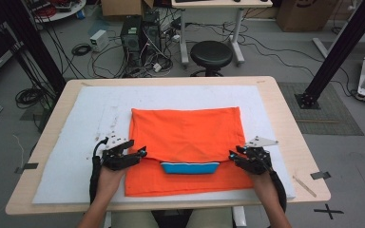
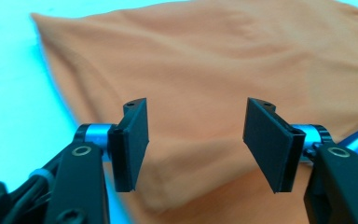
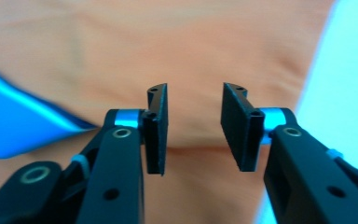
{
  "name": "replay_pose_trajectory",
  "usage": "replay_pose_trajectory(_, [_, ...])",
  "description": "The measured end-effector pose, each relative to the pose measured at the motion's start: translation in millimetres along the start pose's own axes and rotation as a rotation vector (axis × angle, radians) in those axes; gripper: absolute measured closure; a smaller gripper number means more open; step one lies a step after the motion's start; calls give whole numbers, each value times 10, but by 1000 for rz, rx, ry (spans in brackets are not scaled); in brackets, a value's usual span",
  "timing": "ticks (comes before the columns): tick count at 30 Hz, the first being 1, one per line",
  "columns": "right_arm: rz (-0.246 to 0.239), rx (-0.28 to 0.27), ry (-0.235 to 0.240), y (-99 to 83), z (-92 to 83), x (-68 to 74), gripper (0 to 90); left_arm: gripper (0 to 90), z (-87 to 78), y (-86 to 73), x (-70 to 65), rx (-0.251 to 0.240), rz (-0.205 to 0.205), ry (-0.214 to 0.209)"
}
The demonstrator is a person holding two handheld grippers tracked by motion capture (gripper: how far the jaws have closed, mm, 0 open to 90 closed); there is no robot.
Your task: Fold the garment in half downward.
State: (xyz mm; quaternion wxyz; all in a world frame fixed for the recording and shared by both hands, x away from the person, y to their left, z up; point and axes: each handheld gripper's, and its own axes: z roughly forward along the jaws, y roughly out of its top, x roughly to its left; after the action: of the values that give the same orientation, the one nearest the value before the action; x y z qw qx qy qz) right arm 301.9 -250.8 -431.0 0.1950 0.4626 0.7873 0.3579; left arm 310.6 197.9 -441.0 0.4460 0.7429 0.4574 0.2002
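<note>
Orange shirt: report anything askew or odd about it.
The orange shirt is folded over itself, and a blue collar band peeks out under the folded edge. The fold runs fairly straight; nothing looks spilled or damaged. Dark specks mark the white mat.

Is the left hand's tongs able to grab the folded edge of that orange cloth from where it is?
Probably yes. The left tongs stand open right at the orange cloth's folded edge, with nothing between them and the fabric.
</note>
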Motion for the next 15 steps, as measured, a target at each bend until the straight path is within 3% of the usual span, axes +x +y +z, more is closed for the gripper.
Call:
replay_pose_trajectory(3, [32,15,-60,-54,-28,-129,617,443,5,-56,42,23,-12,21])
replay_pose_trajectory(7, [49,37,-77,-105,27,-183,618,483,41,-106,56,65,-13,29])
replay_pose_trajectory(11, [12,74,-95,-114,113,-154,670,603,79,-103,-20,103,49,44])
replay_pose_trajectory(15, [-19,83,-74,-107,120,-123,813,695,94,-104,-83,116,102,94])
